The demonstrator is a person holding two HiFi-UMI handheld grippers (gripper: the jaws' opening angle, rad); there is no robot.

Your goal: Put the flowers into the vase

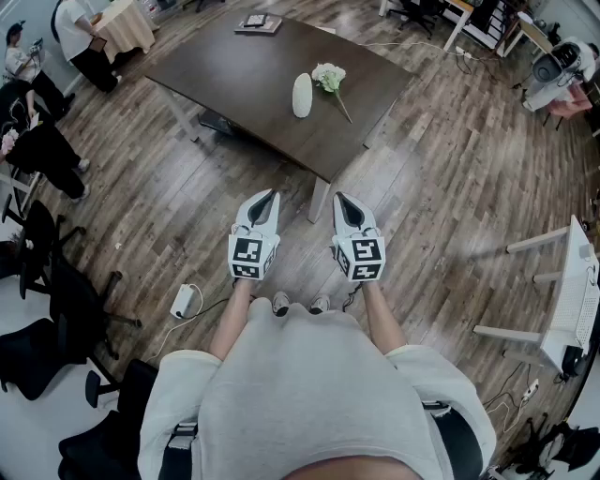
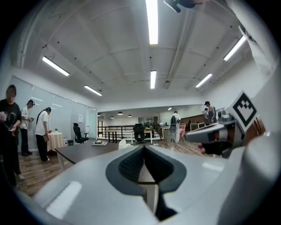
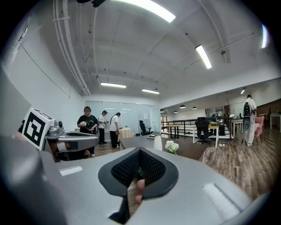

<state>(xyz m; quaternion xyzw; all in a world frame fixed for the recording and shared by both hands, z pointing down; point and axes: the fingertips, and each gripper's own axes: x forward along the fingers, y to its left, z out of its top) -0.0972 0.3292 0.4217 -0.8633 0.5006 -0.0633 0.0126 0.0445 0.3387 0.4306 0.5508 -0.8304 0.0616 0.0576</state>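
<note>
A white vase [image 1: 302, 95] stands upright on the dark brown table [image 1: 253, 70]. Just right of it lie white flowers [image 1: 329, 76], their stem pointing towards the table's near edge. My left gripper [image 1: 269, 195] and right gripper [image 1: 340, 198] hang side by side over the wooden floor, short of the table's near corner, both shut and holding nothing. The right gripper view shows the flowers [image 3: 171, 146] and the vase [image 3: 157, 143] beyond its shut jaws. In the left gripper view the vase [image 2: 122, 143] peeks over the jaws.
A flat book or tablet [image 1: 258, 22] lies at the table's far end. People [image 1: 84, 37] stand at the far left by a cloth-covered round table [image 1: 127, 23]. Black office chairs [image 1: 56, 281] crowd the near left. A white table [image 1: 577, 291] stands right; a power adapter [image 1: 184, 300] lies on the floor.
</note>
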